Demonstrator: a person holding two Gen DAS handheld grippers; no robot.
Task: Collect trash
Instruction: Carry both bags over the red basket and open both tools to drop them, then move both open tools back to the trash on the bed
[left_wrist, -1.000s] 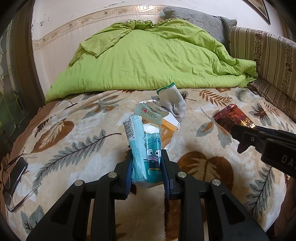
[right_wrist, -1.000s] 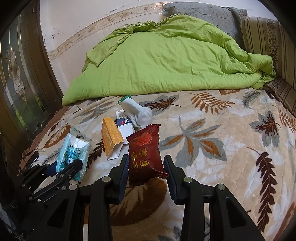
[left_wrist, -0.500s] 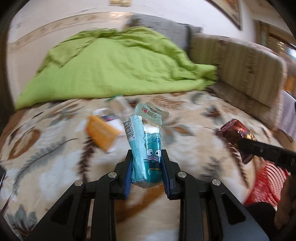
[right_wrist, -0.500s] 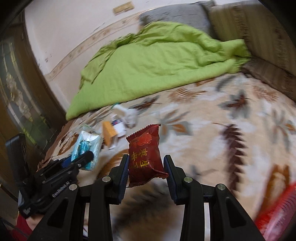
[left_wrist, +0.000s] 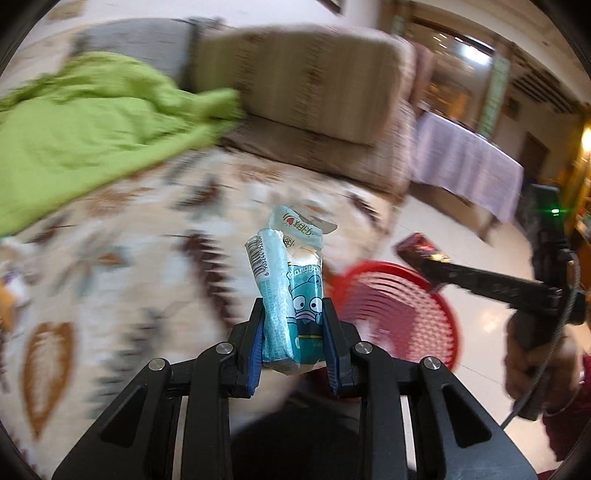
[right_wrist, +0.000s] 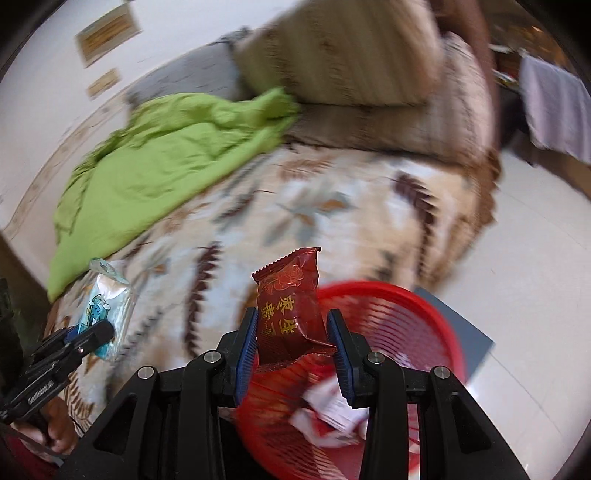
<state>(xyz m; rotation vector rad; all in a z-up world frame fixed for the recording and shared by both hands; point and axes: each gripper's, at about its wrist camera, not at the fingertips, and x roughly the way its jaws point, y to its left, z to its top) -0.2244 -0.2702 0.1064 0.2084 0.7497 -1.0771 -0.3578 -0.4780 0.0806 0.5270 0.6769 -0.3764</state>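
both views have swung off the bed (left_wrist: 155, 221) toward the room's right side: a second ago the leaf-print cover and the green quilt (left_wrist: 74, 122) filled the frames, and now the quilt is pushed to the left, the striped headboard cushion (left_wrist: 306, 85) sits at centre, and pale floor tiles show beyond the bed's edge. the new arrival is a red slatted basket (right_wrist: 399, 314) on the floor just beside the bed, with some white and red wrappers already lying in it. the right gripper (right_wrist: 291, 339) hangs over the basket's near rim, clamped on the dark red snack packet (right_wrist: 290, 306), which stands upright between the pads. the left gripper (left_wrist: 293, 336) trails, above the bed's edge with the basket (left_wrist: 391, 306) just to its right, squeezed onto the teal cartoon wrapper (left_wrist: 291, 295). judging from this, carrying is nearly over and dropping comes next, the red packet first. the remaining litter on the bed is out of view apart from a blur at the left wrist view's left edge.
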